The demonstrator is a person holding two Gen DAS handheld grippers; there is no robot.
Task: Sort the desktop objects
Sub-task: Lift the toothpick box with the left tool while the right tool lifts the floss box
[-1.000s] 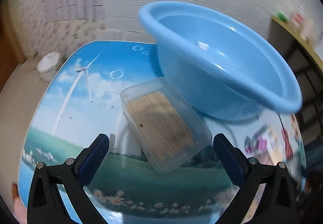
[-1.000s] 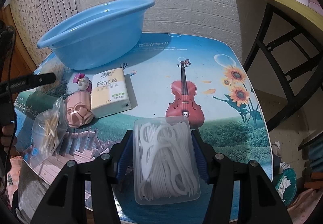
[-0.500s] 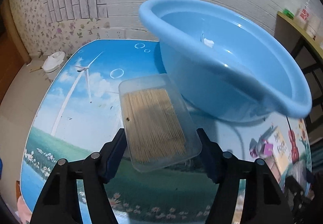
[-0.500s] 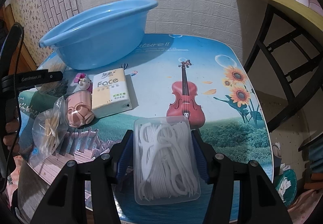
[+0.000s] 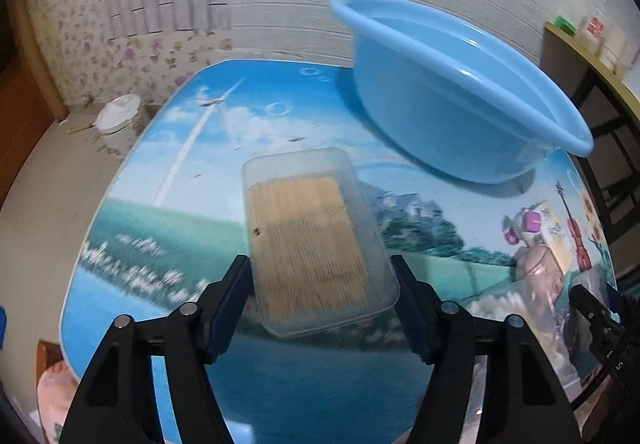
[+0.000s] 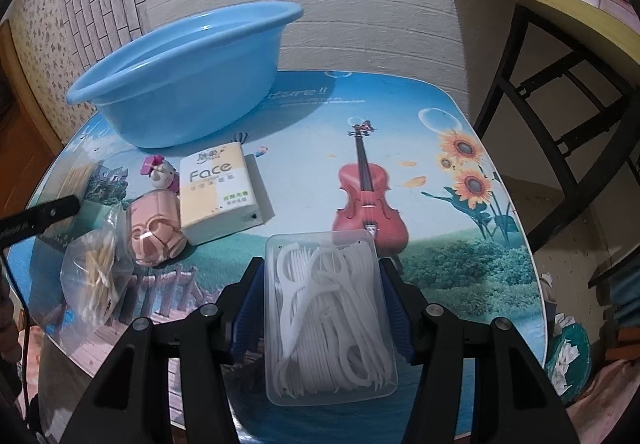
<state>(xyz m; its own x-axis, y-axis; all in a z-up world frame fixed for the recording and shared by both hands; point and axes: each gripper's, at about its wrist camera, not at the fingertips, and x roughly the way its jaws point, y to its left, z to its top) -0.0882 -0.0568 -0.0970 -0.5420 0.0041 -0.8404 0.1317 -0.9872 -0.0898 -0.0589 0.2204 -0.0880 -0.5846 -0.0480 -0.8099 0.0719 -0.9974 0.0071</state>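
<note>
A clear box of toothpicks (image 5: 308,244) lies between the blue pads of my left gripper (image 5: 320,292), which touch its two long sides while the jaws are opening. It sits left of the blue basin (image 5: 440,132), which looks empty. My right gripper (image 6: 324,308) is shut on a clear box of white floss picks (image 6: 328,320) over the table's front part. On the table (image 6: 400,116) left of it lie a Face tissue pack (image 6: 218,196), a pink toy (image 6: 154,232), a small pink-bowed figure (image 6: 160,174) and a bag of cotton swabs (image 6: 96,276).
The basin (image 6: 188,100) stands at the table's back left, near the white brick wall. A black-legged side table (image 6: 560,44) stands to the right. A white pot (image 5: 120,120) sits on the floor beyond the left edge. A bag (image 6: 568,356) lies on the floor at the right.
My left gripper closed around the toothpick box and carried it leftward, away from the basin; the box turned straighter between the pads. The right gripper and floss box stayed put.
</note>
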